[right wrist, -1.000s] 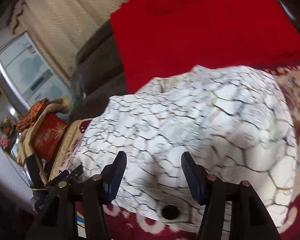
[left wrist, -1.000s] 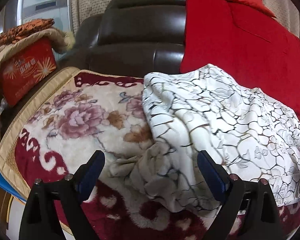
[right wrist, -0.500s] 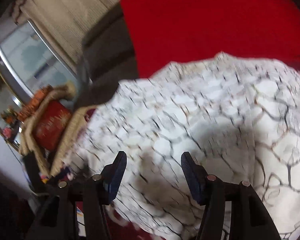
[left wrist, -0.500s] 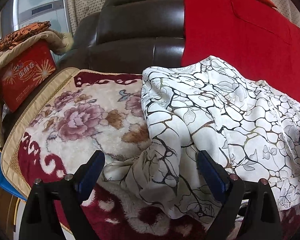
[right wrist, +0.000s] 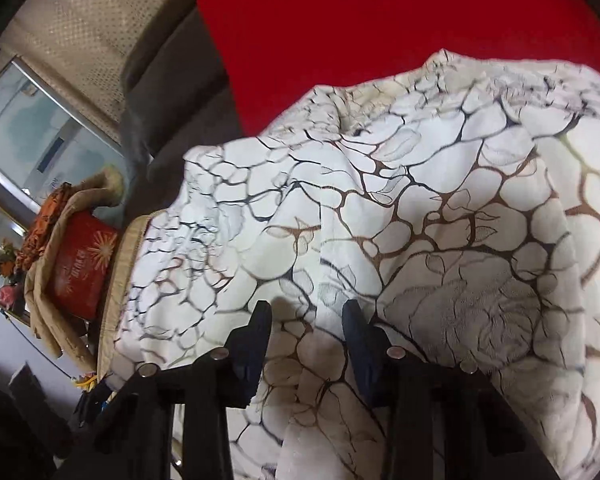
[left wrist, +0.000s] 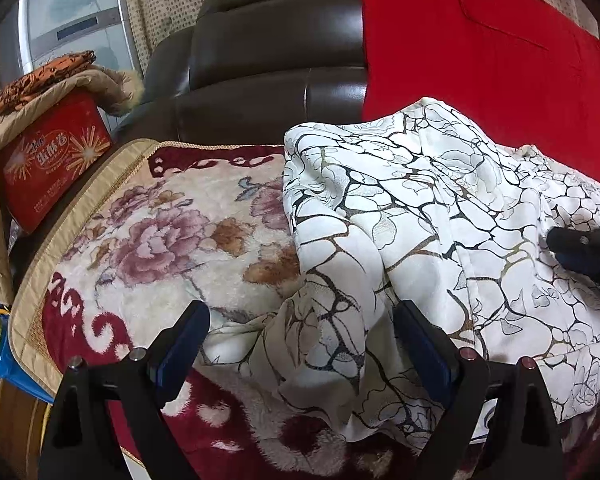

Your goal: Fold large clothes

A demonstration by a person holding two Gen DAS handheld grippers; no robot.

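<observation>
The white crackle-print garment (left wrist: 420, 232) lay heaped on the floral blanket (left wrist: 160, 240) on a dark sofa (left wrist: 260, 60), w/ a red cloth (left wrist: 480, 60) draped behind it. Its crumpled near edge sat between the wide-apart fingers of the left gripper (left wrist: 300, 344), not pinched. The right gripper (right wrist: 306, 320) was over the garment's right part, jaws closing w/ cloth between them, not yet visibly clamped.
</observation>
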